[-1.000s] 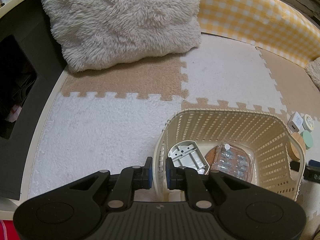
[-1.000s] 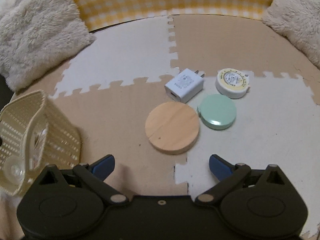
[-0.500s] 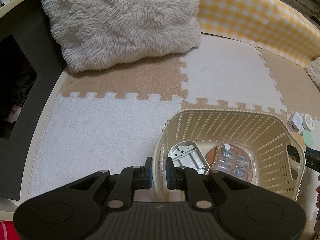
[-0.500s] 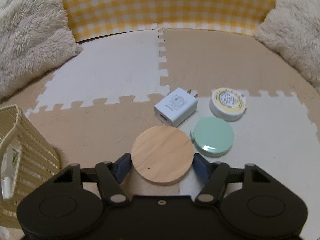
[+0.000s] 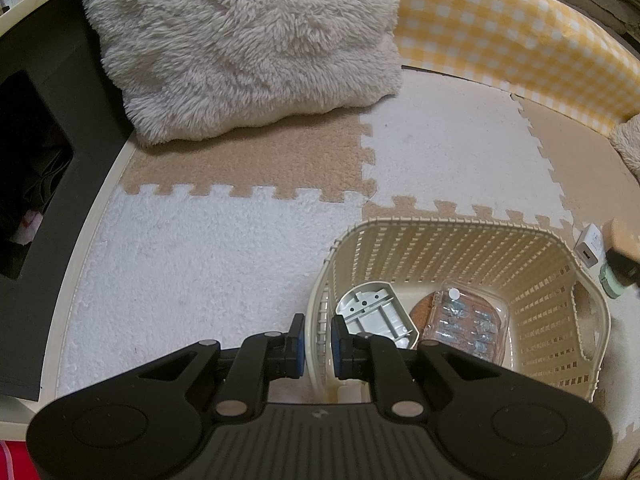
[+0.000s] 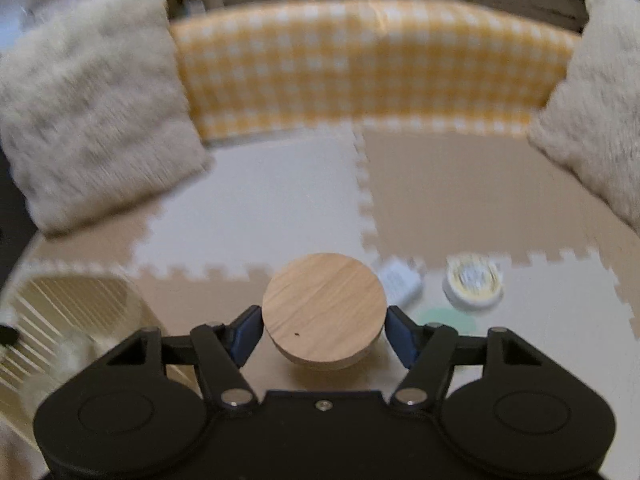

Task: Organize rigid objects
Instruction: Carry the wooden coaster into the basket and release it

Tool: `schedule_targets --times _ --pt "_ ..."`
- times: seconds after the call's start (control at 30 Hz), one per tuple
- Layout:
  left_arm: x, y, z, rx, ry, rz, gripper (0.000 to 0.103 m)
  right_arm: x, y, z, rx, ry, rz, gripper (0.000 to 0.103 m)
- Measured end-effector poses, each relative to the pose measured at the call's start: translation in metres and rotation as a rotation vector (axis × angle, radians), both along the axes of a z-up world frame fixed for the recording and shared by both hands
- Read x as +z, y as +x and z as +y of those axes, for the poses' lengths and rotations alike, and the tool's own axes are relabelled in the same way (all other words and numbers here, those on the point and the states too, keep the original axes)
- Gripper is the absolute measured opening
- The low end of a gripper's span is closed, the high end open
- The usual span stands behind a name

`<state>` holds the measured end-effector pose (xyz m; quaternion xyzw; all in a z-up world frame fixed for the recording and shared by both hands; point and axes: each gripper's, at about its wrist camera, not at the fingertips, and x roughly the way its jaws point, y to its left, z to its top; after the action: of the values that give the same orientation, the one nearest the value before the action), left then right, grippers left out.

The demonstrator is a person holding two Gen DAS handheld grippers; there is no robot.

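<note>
Wooden disc (image 6: 324,310) sits pinched between the blue pads of the right tongs (image 6: 324,328), lifted up off the foam floor mat (image 6: 460,208). Those tongs have just been closing, and now they squeeze the disc on its two round edges. The left tongs (image 5: 317,344) are clenched tight on the rim of the cream basket (image 5: 448,226), holding it steady on the mat.

Inside the basket I can see a grey plastic part (image 5: 374,314) and a clear little box (image 5: 466,326) with small things in it. On the mat there are more things waiting: a white charger (image 6: 400,280), a round tape measure (image 6: 474,282) and a green round case (image 6: 446,316) that is partly hidden behind the tongs.

What could go wrong? I think the disc might slip. It is round and smooth, and the pads only touch it at two small spots on its sides. A quick swing toward the basket could make it turn or pop out. The view from the right tongs is blurry, so that hand looks to be going fast.

The disc could also bump the basket wall on the way in. Then it could fall outside. If it drops hard, it may land on the clear box.
</note>
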<state>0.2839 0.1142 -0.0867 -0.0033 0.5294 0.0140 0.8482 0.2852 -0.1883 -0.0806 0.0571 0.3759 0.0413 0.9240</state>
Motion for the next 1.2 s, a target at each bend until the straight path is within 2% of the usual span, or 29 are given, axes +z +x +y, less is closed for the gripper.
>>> schedule_targets --times 0.1,0.27,0.43,0.6,0.7,0.87,1.2 --pt "0.0 0.0 -0.001 0.0 0.001 0.0 0.014 0.022 -0.01 0.011 0.049 0.028 -0.06 0.068" --pt "0.001 0.0 0.0 -0.002 0.004 0.0 0.014 0.042 -0.025 0.039 0.17 0.048 -0.103 0.068" --pt "0.0 0.0 0.0 -0.002 0.004 0.0 0.014 0.044 -0.033 0.078 0.324 0.056 -0.065 0.068" --pt "0.001 0.0 -0.001 -0.002 0.001 0.0 0.014 0.03 -0.035 0.117 0.449 0.012 0.004 0.068" --pt "0.001 0.0 0.0 -0.003 0.003 -0.001 0.014 0.018 -0.031 0.136 0.464 -0.037 0.055 0.068" --pt "0.001 0.0 0.0 -0.002 -0.005 -0.003 0.014 0.001 -0.015 0.146 0.439 -0.058 0.148 0.068" --pt "0.001 0.0 0.002 -0.002 -0.017 -0.003 0.014 -0.009 0.004 0.164 0.452 -0.188 0.199 0.068"
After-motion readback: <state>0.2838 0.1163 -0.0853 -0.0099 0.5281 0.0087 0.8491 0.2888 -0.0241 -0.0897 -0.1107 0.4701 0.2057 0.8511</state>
